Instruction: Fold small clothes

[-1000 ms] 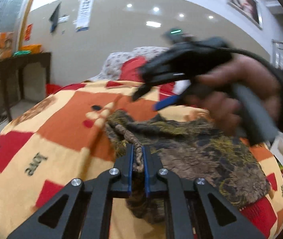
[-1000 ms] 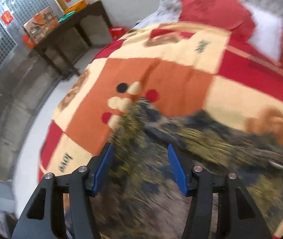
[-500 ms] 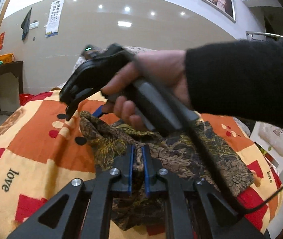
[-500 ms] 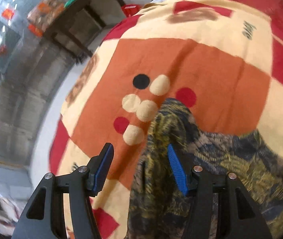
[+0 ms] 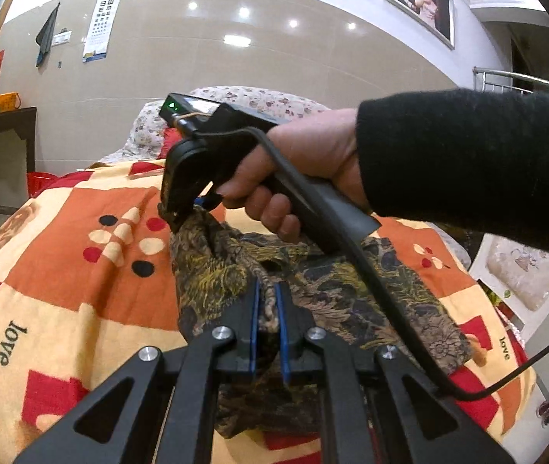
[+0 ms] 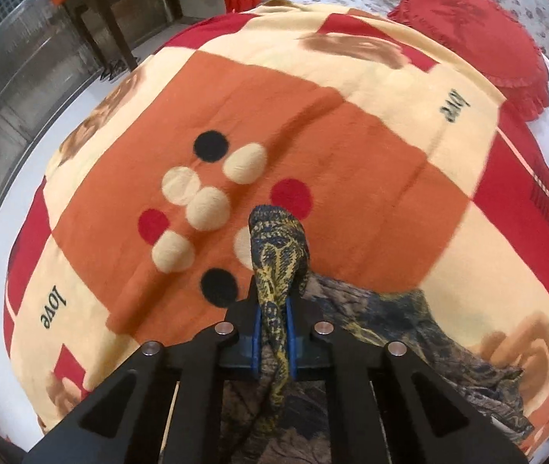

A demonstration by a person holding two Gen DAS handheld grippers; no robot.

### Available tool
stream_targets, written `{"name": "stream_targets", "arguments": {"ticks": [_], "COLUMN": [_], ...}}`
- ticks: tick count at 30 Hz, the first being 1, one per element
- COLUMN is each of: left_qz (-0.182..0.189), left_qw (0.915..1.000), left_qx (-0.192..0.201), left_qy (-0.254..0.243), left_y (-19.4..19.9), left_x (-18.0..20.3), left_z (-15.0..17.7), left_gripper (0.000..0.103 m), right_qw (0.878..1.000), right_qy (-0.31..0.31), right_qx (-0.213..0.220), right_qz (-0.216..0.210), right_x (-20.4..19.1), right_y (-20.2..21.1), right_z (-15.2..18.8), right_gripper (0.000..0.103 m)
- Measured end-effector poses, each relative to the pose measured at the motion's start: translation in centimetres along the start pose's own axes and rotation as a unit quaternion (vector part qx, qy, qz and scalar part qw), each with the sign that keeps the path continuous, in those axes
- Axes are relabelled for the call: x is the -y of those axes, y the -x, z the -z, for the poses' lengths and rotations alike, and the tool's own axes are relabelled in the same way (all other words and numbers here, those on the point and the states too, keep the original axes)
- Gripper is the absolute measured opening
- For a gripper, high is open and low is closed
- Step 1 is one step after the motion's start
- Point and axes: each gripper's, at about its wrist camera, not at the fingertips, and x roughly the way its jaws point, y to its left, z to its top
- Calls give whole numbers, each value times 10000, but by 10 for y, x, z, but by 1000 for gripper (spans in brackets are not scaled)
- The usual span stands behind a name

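Garment (image 5: pixel 324 282) near edge hidden under left claw (image 5: pixel 266 309) (frame cuts rest).

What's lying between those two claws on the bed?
Only the dark patterned garment, stretched from left claw to right claw; the left wrist view shows this.

Black claw (image 5: pixel 266 301) — blue pads, silver screws; black sleeve (image 5: pixel 467 154).

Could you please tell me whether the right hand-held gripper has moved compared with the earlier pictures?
Yes. The right hand-held gripper slid toward the dotted orange square of the blanket and now pinches the garment edge.
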Motion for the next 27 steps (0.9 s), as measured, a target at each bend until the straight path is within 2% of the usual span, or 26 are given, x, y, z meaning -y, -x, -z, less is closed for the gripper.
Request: {"name": "stream_targets", "arguments": {"ticks": [7,10,16,27], "left_qz": [428,713,982,1385], "left_qw": [9983,9967,9930,9816], "left_qx": [-50,-204,-442,-899], "left_qy": [-383,-326,-492,-956], "left_y": [-2,-9,-26,-58], "left_x": [43,64,107,191], "left_z": [-15,-17,-14,6], "left_gripper": [8,8,8,7], "right_qw": [9993,9991,9979,9965], "right_qy": [-249,-306,-518,-757], "right_qx": [247,280,391,342], "right_qz": [-137,-72,8,27], "right_x": [43,68,121,194], "right_y": [36,53,84,99], "right_z": [19,36,73,140], "right_gripper": [4,4,3,3]}}
